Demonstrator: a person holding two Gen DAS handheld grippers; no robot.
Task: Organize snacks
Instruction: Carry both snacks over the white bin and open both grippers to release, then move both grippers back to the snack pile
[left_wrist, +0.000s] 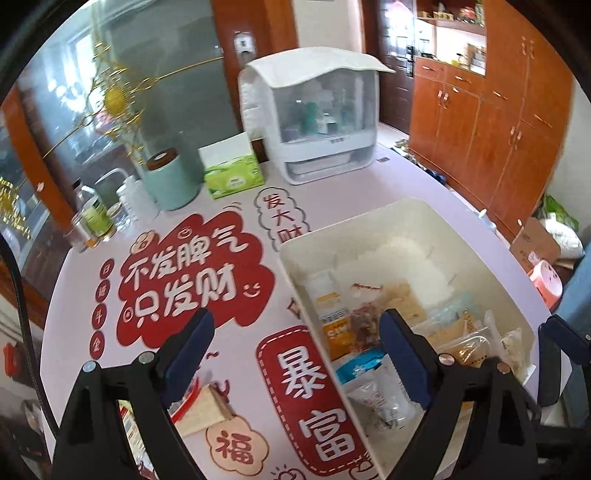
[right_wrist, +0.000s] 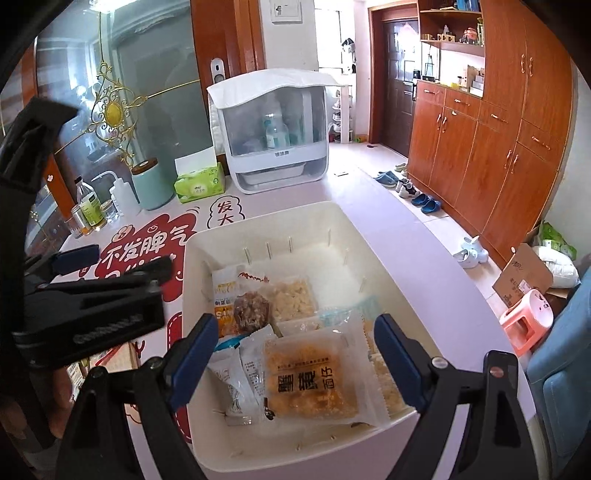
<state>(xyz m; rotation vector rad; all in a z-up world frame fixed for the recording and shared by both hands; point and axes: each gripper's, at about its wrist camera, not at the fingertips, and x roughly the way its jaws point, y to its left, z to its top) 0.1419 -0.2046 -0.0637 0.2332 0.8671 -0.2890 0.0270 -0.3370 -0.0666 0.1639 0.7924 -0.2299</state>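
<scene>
Covering the table (left_wrist: 229, 369), red-lettered decals face wooden cabinets (right_wrist: 480, 155).

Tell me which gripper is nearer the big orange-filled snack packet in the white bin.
Right. The right gripper hangs open directly over the orange snack packet in the white bin. The left gripper, also open, straddles the bin's left wall, off to the packet's side.

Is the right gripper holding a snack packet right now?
No. The right gripper is open and empty above the white plastic bin, over the clear packet of golden crispy snack.
</scene>
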